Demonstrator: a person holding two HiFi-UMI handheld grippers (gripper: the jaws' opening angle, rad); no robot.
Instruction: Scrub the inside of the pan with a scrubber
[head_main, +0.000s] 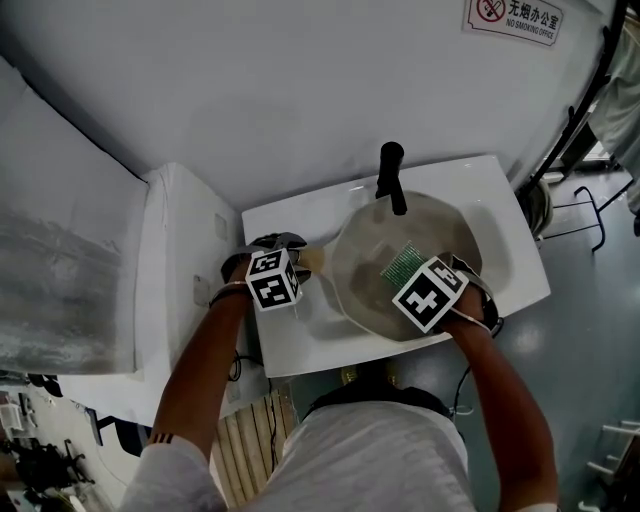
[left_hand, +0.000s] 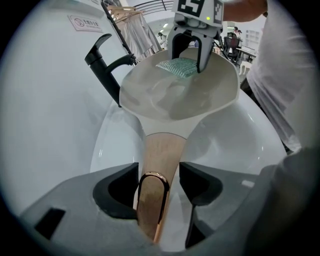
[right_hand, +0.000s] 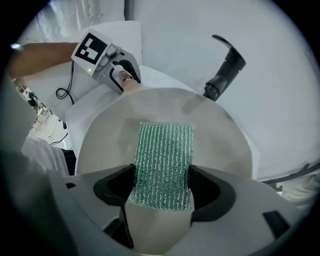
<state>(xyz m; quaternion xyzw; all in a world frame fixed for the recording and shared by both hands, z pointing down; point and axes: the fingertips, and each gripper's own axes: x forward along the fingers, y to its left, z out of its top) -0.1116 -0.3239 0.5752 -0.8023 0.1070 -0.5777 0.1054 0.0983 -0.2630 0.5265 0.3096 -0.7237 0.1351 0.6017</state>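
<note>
Green scrubber (right_hand: 164, 165), pinched in the right claw (right_hand: 162, 176), lies on the inside of the pan (right_hand: 215, 145), its long side running from the claw to the far rim (the left claw (left_hand: 157, 182) sits open around the handle (left_hand: 160, 150)), so a rub should go that way.

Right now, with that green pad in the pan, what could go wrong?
The pale wooden handle sits between the left tool's jaws, a gap on one side, so the beige round pan may swivel under scrubbing. The right tool pinches only the near end of the green mesh scrubber, which might slip. A long stroke could hit the black faucet behind the rim.
</note>
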